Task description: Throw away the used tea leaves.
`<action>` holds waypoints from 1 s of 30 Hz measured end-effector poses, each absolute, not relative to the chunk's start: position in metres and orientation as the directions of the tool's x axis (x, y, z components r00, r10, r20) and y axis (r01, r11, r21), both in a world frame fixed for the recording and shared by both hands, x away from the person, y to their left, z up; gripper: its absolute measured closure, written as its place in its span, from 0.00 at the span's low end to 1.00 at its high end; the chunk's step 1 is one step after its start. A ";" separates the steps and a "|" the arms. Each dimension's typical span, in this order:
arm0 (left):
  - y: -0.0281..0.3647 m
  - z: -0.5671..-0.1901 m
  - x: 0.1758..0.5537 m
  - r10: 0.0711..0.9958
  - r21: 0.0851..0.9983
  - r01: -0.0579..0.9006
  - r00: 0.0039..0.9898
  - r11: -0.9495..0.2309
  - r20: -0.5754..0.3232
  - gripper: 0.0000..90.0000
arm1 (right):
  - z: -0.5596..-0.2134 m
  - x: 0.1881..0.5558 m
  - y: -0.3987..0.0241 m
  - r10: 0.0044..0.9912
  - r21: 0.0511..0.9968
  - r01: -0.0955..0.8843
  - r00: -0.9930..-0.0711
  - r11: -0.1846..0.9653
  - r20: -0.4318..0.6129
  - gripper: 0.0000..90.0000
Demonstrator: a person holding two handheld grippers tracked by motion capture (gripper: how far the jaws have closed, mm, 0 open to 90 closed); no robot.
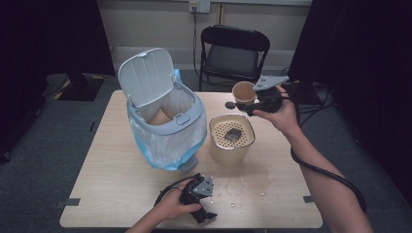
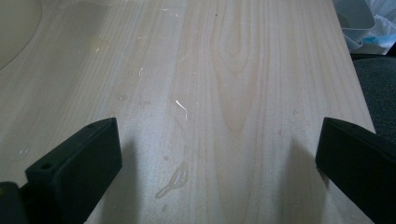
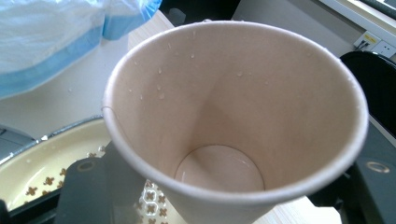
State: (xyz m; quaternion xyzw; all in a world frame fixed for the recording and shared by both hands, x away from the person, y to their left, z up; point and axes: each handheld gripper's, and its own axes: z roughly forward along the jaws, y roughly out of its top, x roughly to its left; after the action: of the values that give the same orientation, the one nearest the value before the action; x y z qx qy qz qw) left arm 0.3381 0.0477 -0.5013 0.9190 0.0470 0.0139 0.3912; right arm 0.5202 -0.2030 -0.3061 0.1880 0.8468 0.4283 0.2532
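My right gripper (image 1: 241,106) is shut on a tan paper cup (image 1: 243,91), held in the air just behind a cream pot with a perforated strainer top (image 1: 232,145). In the right gripper view the cup (image 3: 233,116) tilts toward the camera. It is empty apart from drops on its inner wall, and the black jaws press on its lower sides. My left gripper (image 1: 201,201) rests at the table's front edge. Its jaws stand wide apart over bare wet wood (image 2: 217,154) with nothing between them.
A grey bin (image 1: 192,114) with a blue-white bag (image 3: 46,42) and raised lid stands left of the pot, another paper cup (image 1: 160,116) inside it. A dark lump (image 1: 233,135) lies on the strainer. Water drops (image 1: 243,187) dot the table front. A black chair (image 1: 233,48) stands behind.
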 end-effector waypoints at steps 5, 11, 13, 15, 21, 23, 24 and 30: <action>0.048 -0.501 0.339 0.092 0.718 0.068 0.996 -0.693 -0.006 0.00 | -0.301 0.520 -0.200 0.534 0.830 0.110 -0.810 0.547 -0.244 0.33; 0.048 -0.501 0.338 0.097 0.720 0.075 0.995 -0.690 -0.011 0.00 | -0.292 0.521 -0.197 0.524 0.839 0.126 -0.826 0.529 -0.206 0.33; 0.048 -0.501 0.338 0.098 0.720 0.076 0.995 -0.690 -0.011 0.00 | -0.289 0.520 -0.196 0.519 0.840 0.127 -0.831 0.527 -0.199 0.33; 0.048 -0.501 0.338 0.098 0.720 0.076 0.995 -0.690 -0.011 0.00 | -0.286 0.520 -0.194 0.515 0.839 0.127 -0.834 0.529 -0.198 0.33; 0.048 -0.501 0.338 0.099 0.717 0.076 0.995 -0.693 -0.010 0.00 | -0.279 0.520 -0.188 0.499 0.841 0.134 -0.848 0.524 -0.176 0.33; 0.048 -0.501 0.338 0.098 0.717 0.076 0.995 -0.693 -0.010 0.00 | -0.275 0.520 -0.186 0.495 0.847 0.135 -0.853 0.514 -0.164 0.33; 0.048 -0.501 0.338 0.098 0.717 0.076 0.995 -0.693 -0.010 0.00 | -0.274 0.520 -0.185 0.494 0.849 0.134 -0.854 0.512 -0.163 0.33; 0.048 -0.501 0.338 0.101 0.717 0.082 0.995 -0.692 -0.016 0.00 | -0.261 0.521 -0.175 0.475 0.857 0.128 -0.867 0.499 -0.147 0.33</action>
State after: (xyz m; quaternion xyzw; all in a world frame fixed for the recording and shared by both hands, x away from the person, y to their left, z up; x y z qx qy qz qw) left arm 0.3377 0.0478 -0.5011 0.9198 0.0497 0.0122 0.3890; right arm 0.5212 -0.1747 -0.2608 0.1785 0.8455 0.4677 0.1857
